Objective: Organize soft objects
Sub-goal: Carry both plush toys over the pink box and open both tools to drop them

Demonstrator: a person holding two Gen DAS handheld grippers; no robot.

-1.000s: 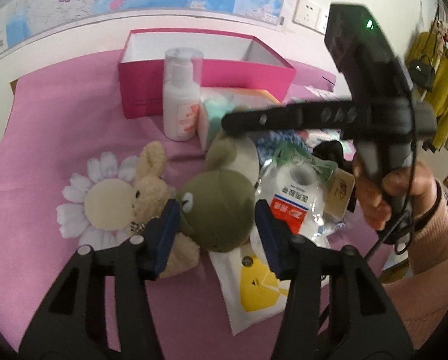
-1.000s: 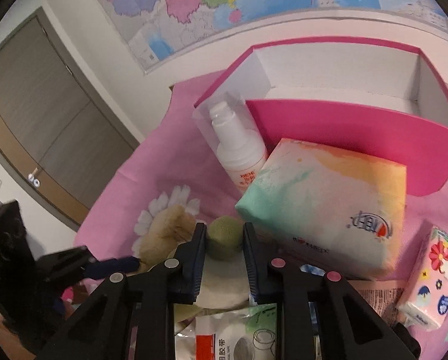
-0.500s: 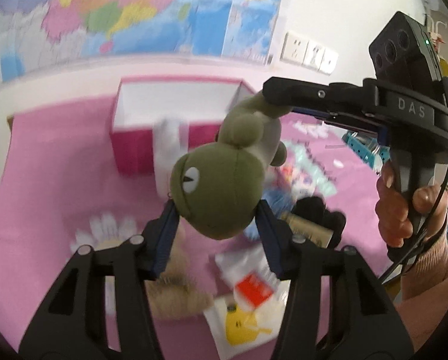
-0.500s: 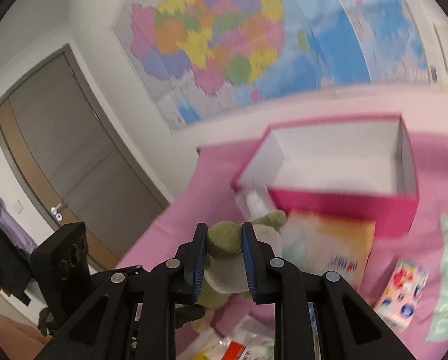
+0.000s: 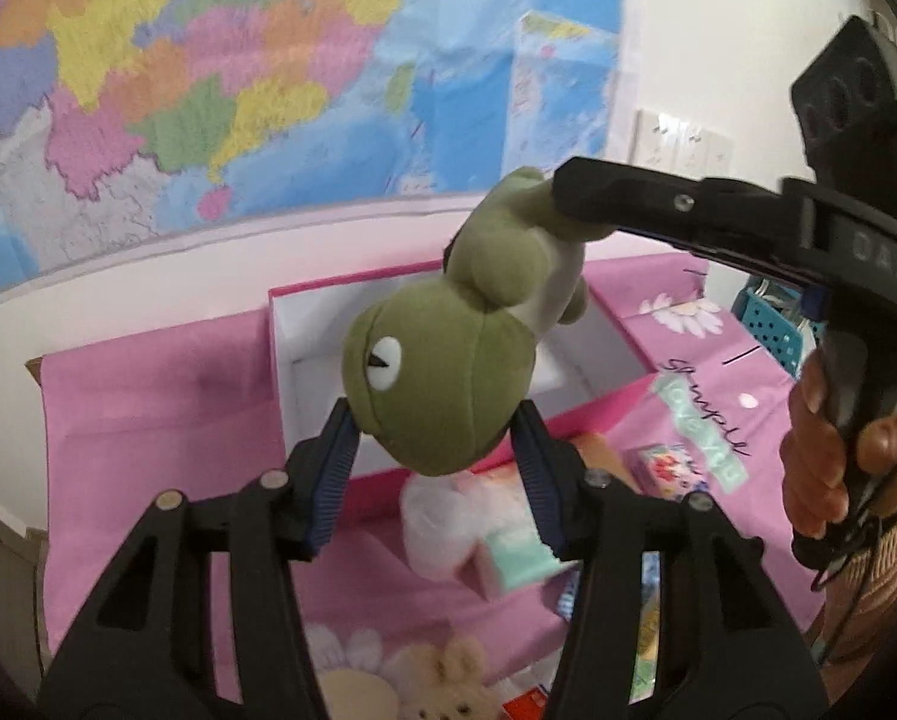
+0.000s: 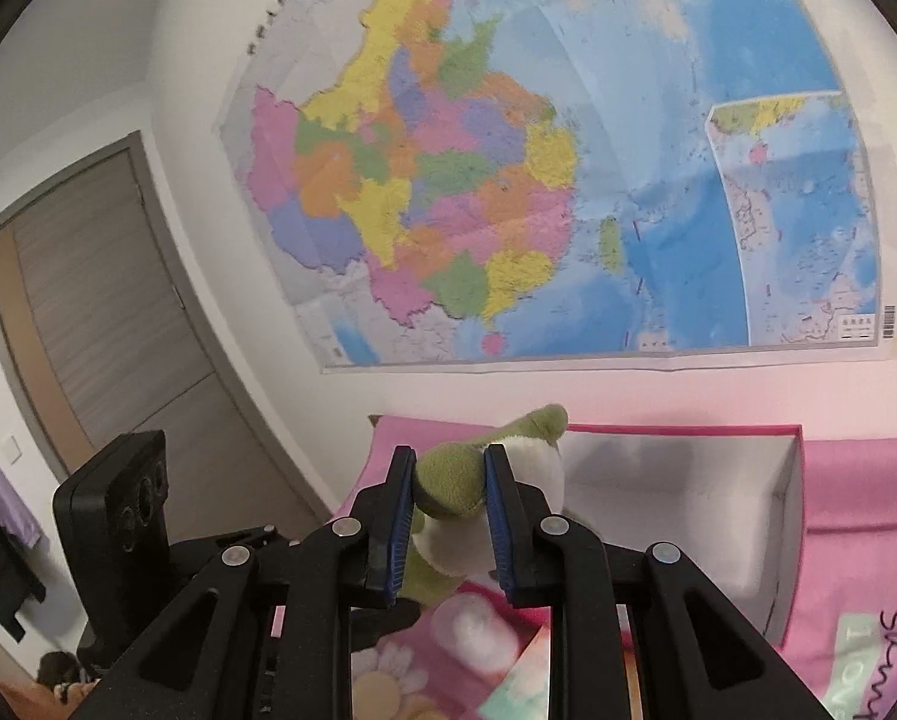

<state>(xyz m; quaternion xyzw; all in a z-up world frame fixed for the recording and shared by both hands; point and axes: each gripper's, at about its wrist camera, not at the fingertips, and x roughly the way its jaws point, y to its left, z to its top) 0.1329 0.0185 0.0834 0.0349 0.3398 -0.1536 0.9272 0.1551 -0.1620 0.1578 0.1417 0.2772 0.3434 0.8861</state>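
A green plush frog [image 5: 448,384] hangs in the air above the open pink box [image 5: 280,324]. My left gripper [image 5: 436,444] is shut on the frog's head. My right gripper [image 6: 448,480] is shut on one of its green limbs [image 6: 448,474], and its black body reaches in from the right in the left wrist view [image 5: 688,210]. The box's white inside [image 6: 688,498] lies just beyond the frog. A beige plush bunny [image 5: 448,684] lies on the pink cloth below.
A pastel tissue pack [image 5: 508,558] and a white bottle [image 5: 442,516] lie in front of the box. A small floral pack [image 5: 658,462] sits to the right. A wall map [image 6: 508,180] hangs behind the table. A door [image 6: 100,312] is at left.
Both grippers have lifted the frog off the cloth and carried it up and toward the pink box. The bunny and packets stayed on the table.
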